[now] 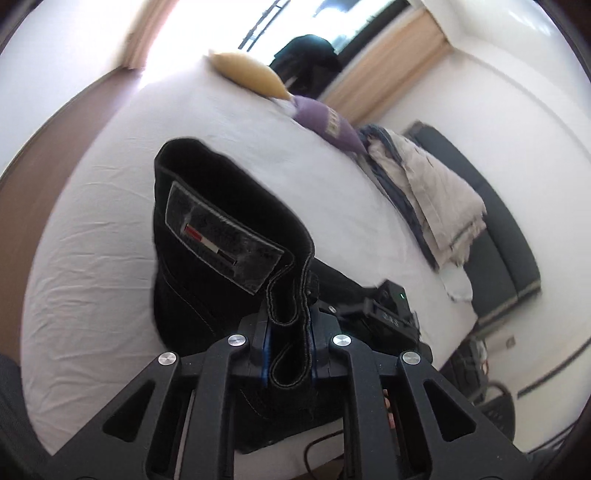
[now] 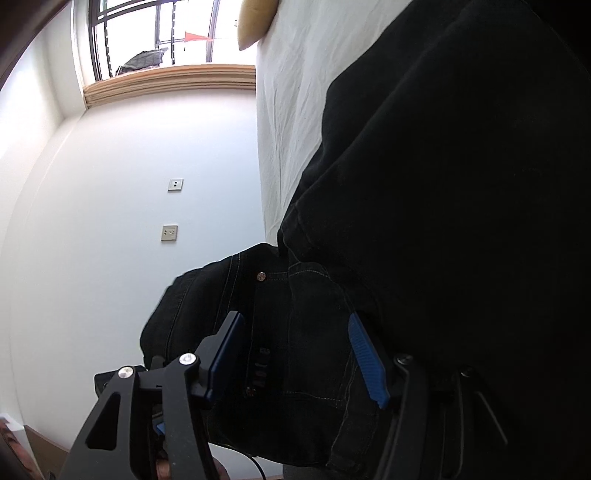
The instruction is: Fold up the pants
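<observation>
The black jeans (image 1: 221, 236) lie on the white bed (image 1: 110, 221), with a grey waistband patch (image 1: 221, 240) facing up. My left gripper (image 1: 290, 332) is shut on the folded waistband edge and holds it raised above the sheet. In the right wrist view the same black jeans (image 2: 424, 221) fill the right side. My right gripper (image 2: 295, 354) stands open, its blue pads (image 2: 364, 354) on either side of the denim near a rivet (image 2: 261, 276). The other gripper (image 1: 388, 310) shows beyond the waistband in the left wrist view.
A yellow pillow (image 1: 251, 72), a purple cushion (image 1: 328, 122) and a beige blanket (image 1: 432, 192) lie along the bed's far side. A dark bench (image 1: 498, 221) stands beyond. A white wall with sockets (image 2: 169, 232) and a window (image 2: 155, 33) are at the left.
</observation>
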### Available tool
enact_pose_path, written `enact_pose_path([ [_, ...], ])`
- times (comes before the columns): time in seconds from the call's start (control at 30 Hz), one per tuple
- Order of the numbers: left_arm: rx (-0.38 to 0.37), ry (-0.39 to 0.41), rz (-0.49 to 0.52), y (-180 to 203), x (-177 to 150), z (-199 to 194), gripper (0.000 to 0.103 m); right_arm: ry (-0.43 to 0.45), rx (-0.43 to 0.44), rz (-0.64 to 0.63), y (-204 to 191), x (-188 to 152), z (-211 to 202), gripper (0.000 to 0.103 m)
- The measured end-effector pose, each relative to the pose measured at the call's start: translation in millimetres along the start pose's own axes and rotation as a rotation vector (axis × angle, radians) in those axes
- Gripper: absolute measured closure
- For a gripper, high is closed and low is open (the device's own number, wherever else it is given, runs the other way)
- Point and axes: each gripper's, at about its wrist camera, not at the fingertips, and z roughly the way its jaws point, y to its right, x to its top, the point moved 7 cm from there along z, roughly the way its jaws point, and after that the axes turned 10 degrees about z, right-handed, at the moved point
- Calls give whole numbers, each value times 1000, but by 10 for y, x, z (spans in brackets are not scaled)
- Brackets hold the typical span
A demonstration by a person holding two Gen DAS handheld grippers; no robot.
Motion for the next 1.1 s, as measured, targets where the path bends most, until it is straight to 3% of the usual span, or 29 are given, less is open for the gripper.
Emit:
enact_pose_path([
  [0.13,4,-144,141,442,-337,638,91,41,26,-12,-69,73,-337,35],
  [0.27,36,-162,189,515,-414,743,91,62,18,-64,-139,98,-667,31],
  [0.43,66,-173,199,519,-468,773,91,-10,-122,-201,-348,-20,-570,28],
  [0.57,78,-165,246,601,-463,754,91,-78,-244,-384,-633,-217,-418,28],
  [0.6,80,-165,256,625,-465,757,91,-82,-303,-421,-655,-224,-383,30],
  [0.73,83,-182,305,812,-504,787,91,-111,-440,-538,-727,-251,-355,72],
  [0.83,79,-189,348,1020,-493,823,91,-72,-490,-628,-811,-315,-502,80],
  [1.1,5,-227,447,1707,-427,1042,91,61,-401,-570,-755,-249,-1221,84],
])
